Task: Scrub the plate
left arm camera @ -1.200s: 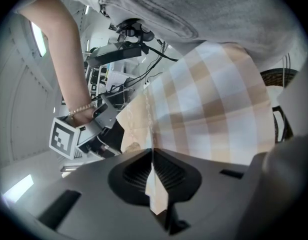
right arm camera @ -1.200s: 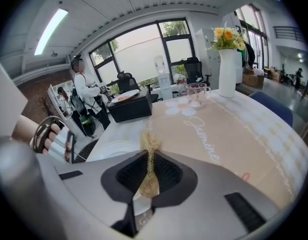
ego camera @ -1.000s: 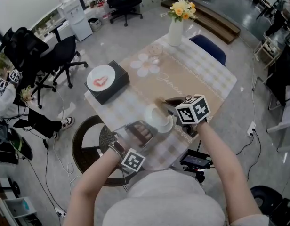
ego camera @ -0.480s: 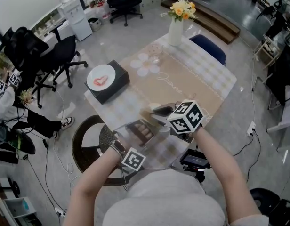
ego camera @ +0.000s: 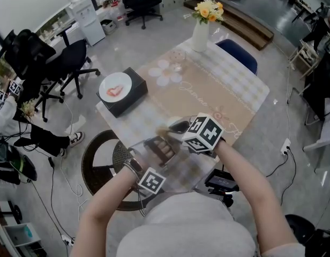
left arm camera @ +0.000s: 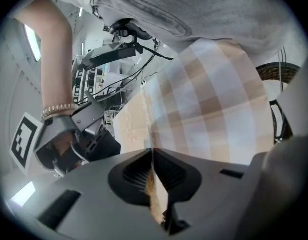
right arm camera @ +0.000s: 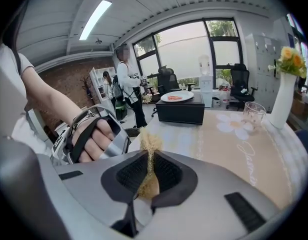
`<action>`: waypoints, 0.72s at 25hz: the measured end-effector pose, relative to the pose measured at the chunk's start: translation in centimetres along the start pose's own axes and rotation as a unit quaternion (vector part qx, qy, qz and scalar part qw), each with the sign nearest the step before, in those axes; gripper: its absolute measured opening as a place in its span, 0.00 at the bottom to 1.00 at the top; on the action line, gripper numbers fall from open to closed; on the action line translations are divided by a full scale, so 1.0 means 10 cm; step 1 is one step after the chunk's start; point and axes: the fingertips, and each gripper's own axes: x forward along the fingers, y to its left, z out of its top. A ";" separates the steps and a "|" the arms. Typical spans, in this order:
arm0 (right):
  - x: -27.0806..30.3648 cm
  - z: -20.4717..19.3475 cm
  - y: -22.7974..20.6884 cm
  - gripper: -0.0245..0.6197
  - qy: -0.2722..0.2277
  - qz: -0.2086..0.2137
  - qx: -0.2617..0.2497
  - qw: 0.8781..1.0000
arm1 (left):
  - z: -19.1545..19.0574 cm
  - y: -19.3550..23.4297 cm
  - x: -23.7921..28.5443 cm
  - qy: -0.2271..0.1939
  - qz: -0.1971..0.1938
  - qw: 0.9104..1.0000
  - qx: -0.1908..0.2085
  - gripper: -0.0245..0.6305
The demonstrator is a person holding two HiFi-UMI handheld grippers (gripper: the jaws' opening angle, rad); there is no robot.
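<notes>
The left claw (left arm camera: 154,156) is shut on a thin pale edge that looks like the rim of the plate (left arm camera: 158,193), seen edge-on. That edge is all that view shows of it. Checked cloth on the worktop (ego camera: 237,84) fills the space behind. The right claw (right arm camera: 148,170) is clamped on a tan, fibrous scrubber (right arm camera: 150,146), whose tuft stands up above the jaws. Just beyond it is the person's left hand (right arm camera: 94,136), strapped into its handle.

From the head view, both claws meet at the near edge of the worktop. The right one's marker cube (ego camera: 204,133) sits over the spot where the plate is held, so almost none of the plate shows there.

Farther along, a black box (right arm camera: 181,109) carries a white dish (right arm camera: 176,97) with something red on it. Past the flower prints on the runner stands a clear glass (right arm camera: 253,115); I cannot tell what is in it. At the far end, a white vase (right arm camera: 284,101) holds yellow flowers (right arm camera: 290,59). A person (right arm camera: 125,91) stands by the windows beyond the worktop.

A second ago the plate showed plainly, white and round, just left of the marker cube. The right claw has since slid left across it, while the left one has kept its place.
</notes>
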 end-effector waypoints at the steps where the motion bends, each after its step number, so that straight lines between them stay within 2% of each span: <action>1: 0.01 0.01 -0.01 0.10 0.001 -0.001 0.000 1.000 | 0.00 0.00 0.00 -0.001 -0.001 1.000 0.000 0.06; 18: 0.19 0.20 -0.47 0.10 -0.023 -0.036 0.046 0.998 | 0.03 -0.01 0.02 -0.004 -0.003 1.000 0.014 0.06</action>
